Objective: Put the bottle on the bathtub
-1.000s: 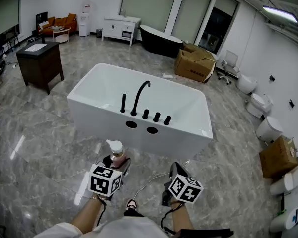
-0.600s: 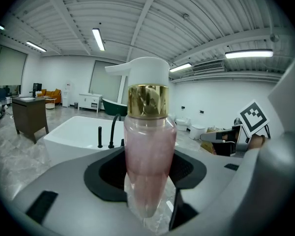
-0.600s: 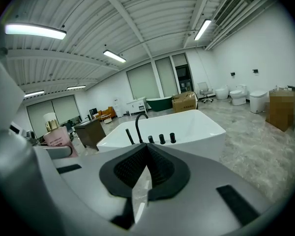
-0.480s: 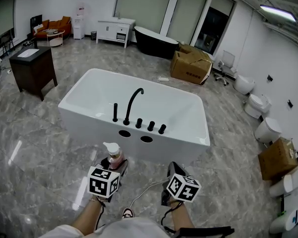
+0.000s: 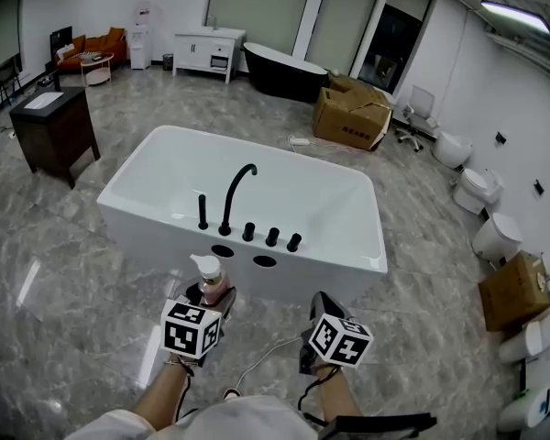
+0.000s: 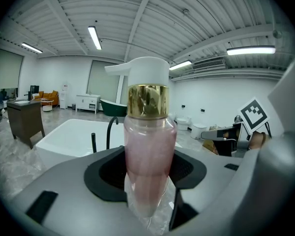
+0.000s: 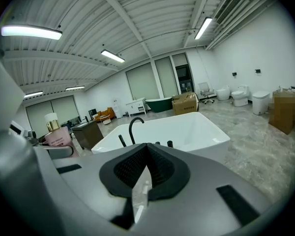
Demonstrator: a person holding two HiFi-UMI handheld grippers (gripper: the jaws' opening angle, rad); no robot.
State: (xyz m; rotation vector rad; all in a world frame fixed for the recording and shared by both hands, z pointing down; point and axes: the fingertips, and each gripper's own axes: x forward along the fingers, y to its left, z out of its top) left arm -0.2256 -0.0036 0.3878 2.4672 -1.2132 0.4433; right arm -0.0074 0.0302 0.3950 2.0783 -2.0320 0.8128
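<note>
Closest in, the left gripper (image 6: 147, 183) clamps its pads on the clear pink plastic pump bottle (image 6: 148, 146), whose gold collar is plain in the left gripper view. The right gripper (image 7: 141, 173) has its jaws pressed together, empty. Only the head view places the bottle above the grey marble floor (image 5: 73, 319), short of the white freestanding bathtub (image 5: 165, 236) and its black arched faucet (image 5: 231, 191).

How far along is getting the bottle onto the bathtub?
Done: the bottle is picked up, clamped upright in the left tongs. In hand: it hangs over the floor, short of the bathtub's near rim. Left: reach the rim, set it down, perhaps beside the faucet, and let go. The right tongs are shut and empty.
</note>
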